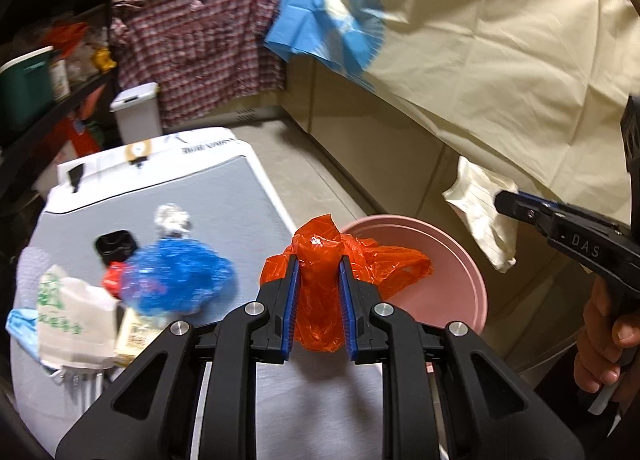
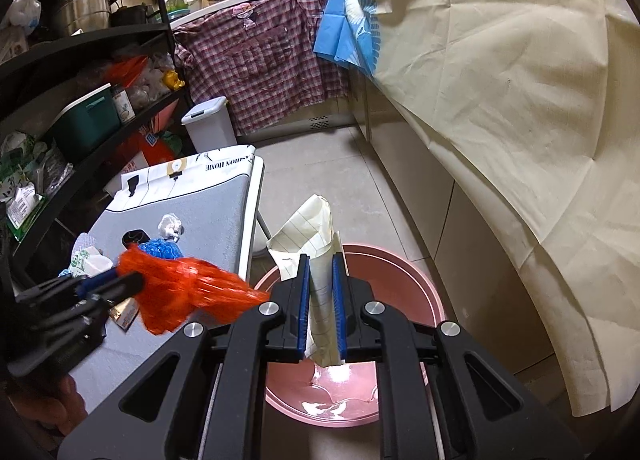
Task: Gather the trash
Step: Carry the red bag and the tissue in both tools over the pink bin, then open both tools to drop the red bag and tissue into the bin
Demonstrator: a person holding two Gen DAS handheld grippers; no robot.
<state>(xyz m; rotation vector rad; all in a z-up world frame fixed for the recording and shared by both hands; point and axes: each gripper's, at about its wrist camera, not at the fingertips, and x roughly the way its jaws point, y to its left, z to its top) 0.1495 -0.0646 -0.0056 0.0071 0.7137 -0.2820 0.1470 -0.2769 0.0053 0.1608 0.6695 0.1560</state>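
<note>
You are carrying one piece of trash in each tool, and both loads are being brought toward the pink basin on the floor beside the low table, evidently because it is serving as the collection bin. Your left gripper is pinching a crumpled orange plastic bag between its blue pads, the loose handle trailing out over the basin's near rim; in the right wrist view the bag is streaked with blur. Your right gripper is clamping a folded sheet of lined paper, pads pressed against it, with the upper end of the sheet standing up past the fingertips. That tool is hanging directly above the basin's interior, which appears wet and shiny at the bottom.

Judgement: the paper is placed well for a drop; the bag is only reaching the rim and may drape outside if let go now.

Outstanding items are remaining on the table: a blue plastic bag, a white crumpled wad, a black cap-like object, a white printed bag and a small carton, all lying close together near the table's left side
</note>
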